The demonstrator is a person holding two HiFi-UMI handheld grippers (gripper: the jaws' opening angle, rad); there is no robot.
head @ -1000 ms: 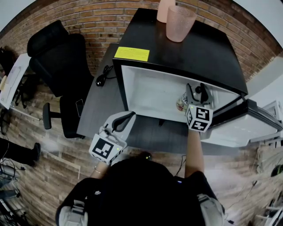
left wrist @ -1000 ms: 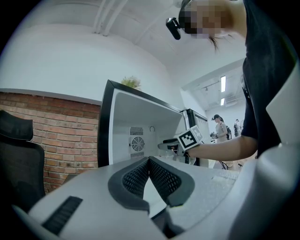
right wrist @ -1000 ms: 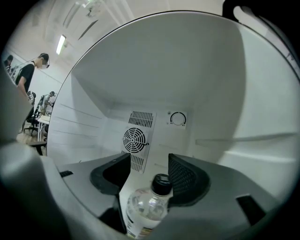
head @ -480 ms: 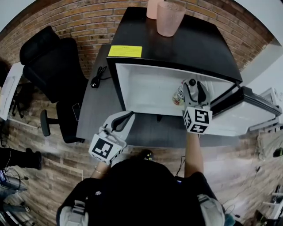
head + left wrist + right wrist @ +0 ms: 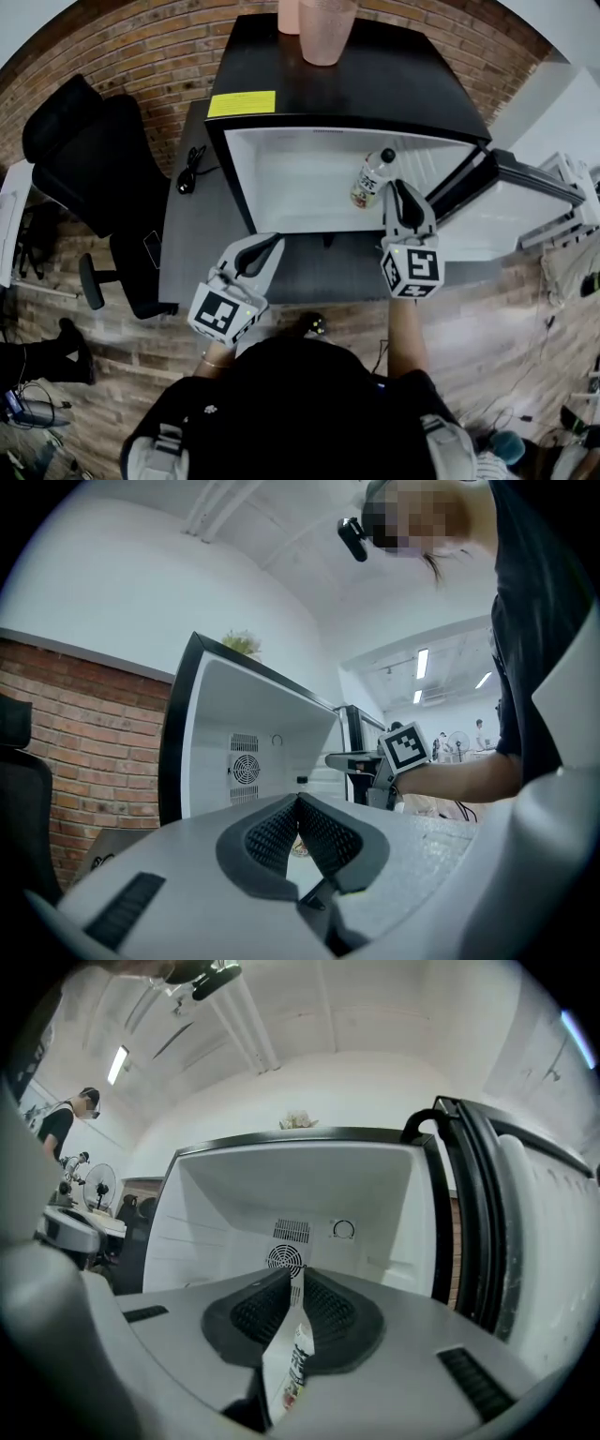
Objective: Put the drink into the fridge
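- Small fridge [image 5: 300, 183]: boxy, glossy black top and frame, smooth white moulded lining, round fan grille [image 5: 286, 1258] on its back wall; door [image 5: 525, 202] swung wide open at its right side.
- Rectangular yellow label [image 5: 242, 103] flat on the fridge's top near the left front corner; two frosted pink tumblers [image 5: 323, 28] at the top's far edge.
- Left of the fridge: padded black office chair [image 5: 94, 159]; red brick wall [image 5: 141, 47] behind, wood-plank floor [image 5: 94, 366] in front.
- Drink [image 5: 371, 178]: slim clear plastic bottle, dark cap, pale label with red and dark print; upright inside the fridge, towards the right of its floor, near the front opening.
- Right gripper [image 5: 398, 187]: grey plastic shells, dark cross-hatched rubber pads [image 5: 258, 1312]; at the fridge mouth, pointing in. Jaws just been closing, now narrowed to a thin slit, pinching nothing. Bottle label visible through that slit; from the head view, bottle just past the tips on their left, no contact to be seen.
- Left gripper [image 5: 270, 247]: same build, in front of the fridge's left half, outside it. Pad tips pressed together, nothing held.
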